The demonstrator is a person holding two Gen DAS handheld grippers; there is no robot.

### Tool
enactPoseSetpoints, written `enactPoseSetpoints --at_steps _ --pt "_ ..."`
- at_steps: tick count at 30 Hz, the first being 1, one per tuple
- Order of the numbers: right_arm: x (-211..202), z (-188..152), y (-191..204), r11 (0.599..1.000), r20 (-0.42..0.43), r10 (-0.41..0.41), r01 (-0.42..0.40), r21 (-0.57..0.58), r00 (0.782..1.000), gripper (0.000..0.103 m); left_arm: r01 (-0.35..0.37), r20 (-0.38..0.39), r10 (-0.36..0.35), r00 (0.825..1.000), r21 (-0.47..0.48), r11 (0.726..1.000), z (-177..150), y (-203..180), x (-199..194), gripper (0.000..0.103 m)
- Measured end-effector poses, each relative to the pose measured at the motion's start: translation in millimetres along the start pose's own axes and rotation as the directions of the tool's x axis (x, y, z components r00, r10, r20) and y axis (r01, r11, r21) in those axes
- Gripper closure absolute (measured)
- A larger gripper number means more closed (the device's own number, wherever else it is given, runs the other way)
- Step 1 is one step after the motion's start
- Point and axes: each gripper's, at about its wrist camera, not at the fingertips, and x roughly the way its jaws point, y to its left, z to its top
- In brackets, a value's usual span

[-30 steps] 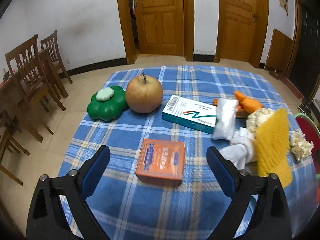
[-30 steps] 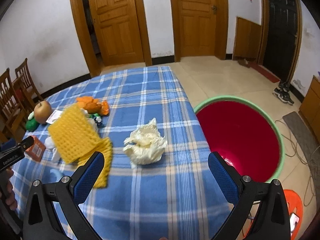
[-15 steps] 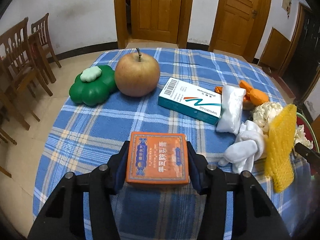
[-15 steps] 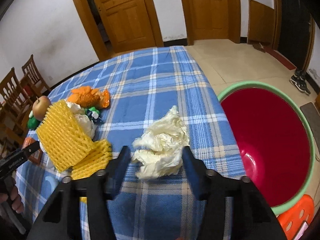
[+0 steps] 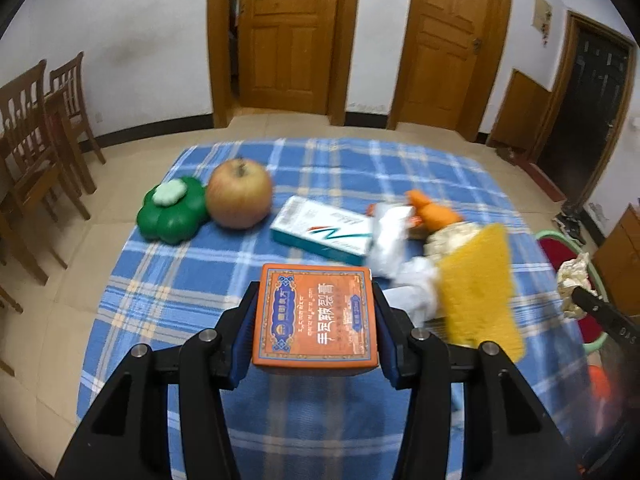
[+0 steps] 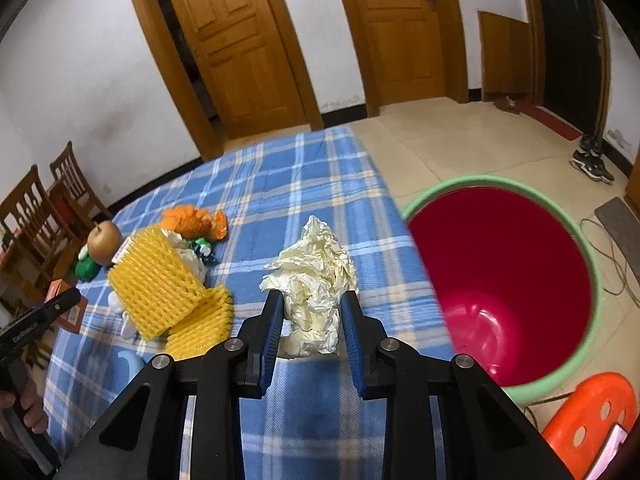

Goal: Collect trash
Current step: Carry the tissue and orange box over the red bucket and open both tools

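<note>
My left gripper is shut on an orange box and holds it above the blue plaid table. My right gripper is shut on a crumpled cream paper wad, lifted off the table, left of the red bin with a green rim. A teal and white carton, a white wrapper, orange peel and yellow foam netting lie on the table. The netting also shows in the right wrist view.
An apple and a green clover-shaped toy sit at the table's far left. Wooden chairs stand left of the table. An orange stool stands by the bin. Wooden doors line the far wall.
Both grippers went from open to shut, the left on the orange box, the right on the paper wad. Both objects have been lifted, and the right has swung toward the bin.
</note>
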Motion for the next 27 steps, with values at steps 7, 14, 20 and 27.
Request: enactPoseSetpoints --at_steps 7,14,20,27 --pt "-33 -4 -34 0.996 0.038 -0.057 0.055 0.064 0.998 0.073 0.105 0.006 -0.106 0.994 0.089 0.99 7 -53 -16 0.052" --pt "-40 -8 -80 0.982 0.042 -0.132 0.125 0.144 0.99 0.073 0.191 -0.021 -0.191 0.981 0.171 0.967 12 -119 -10 0.052" --pt "-28 -14 -115 0.959 0.029 -0.165 0.154 0.237 0.986 0.073 0.247 -0.06 -0.24 0.969 0.241 0.939 17 -177 9 0.052" --pt "-24 -13 -140 0.937 0.023 -0.174 0.158 0.312 0.985 0.064 0.296 -0.105 -0.277 0.955 0.3 0.907 18 -233 34 0.052"
